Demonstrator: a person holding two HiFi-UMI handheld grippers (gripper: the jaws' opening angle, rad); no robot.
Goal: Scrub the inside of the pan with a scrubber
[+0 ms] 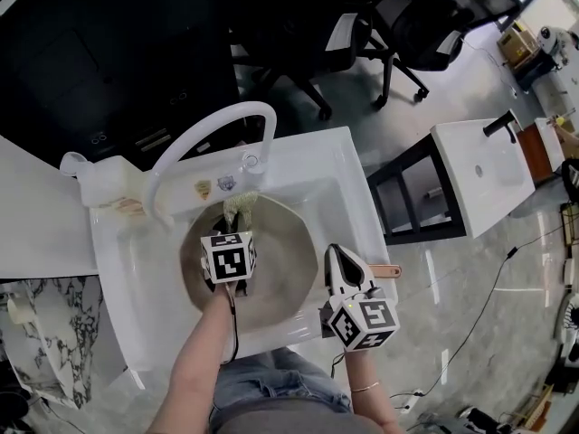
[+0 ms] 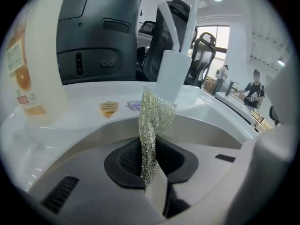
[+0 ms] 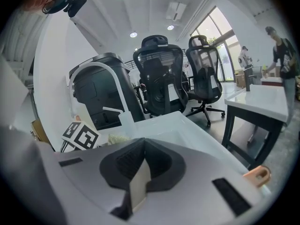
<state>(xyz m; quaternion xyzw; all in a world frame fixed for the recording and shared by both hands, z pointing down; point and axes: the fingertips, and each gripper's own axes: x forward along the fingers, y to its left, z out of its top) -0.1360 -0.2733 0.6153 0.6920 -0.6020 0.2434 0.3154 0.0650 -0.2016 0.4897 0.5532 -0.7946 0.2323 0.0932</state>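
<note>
A round beige pan lies in the white sink. Its handle ends in a copper loop that sticks out over the sink's right rim. My left gripper reaches over the pan's far side and is shut on a pale metallic mesh scrubber. In the left gripper view the scrubber hangs up out of the closed left gripper, against the pan's far wall. My right gripper is at the pan's right edge; the right gripper is shut on a thin pale edge of the pan, with the copper loop beside it.
A white arched faucet curves over the sink, with a soap bottle on the back left deck. Black office chairs and a dark cabinet stand behind. A second white basin on a black frame is to the right.
</note>
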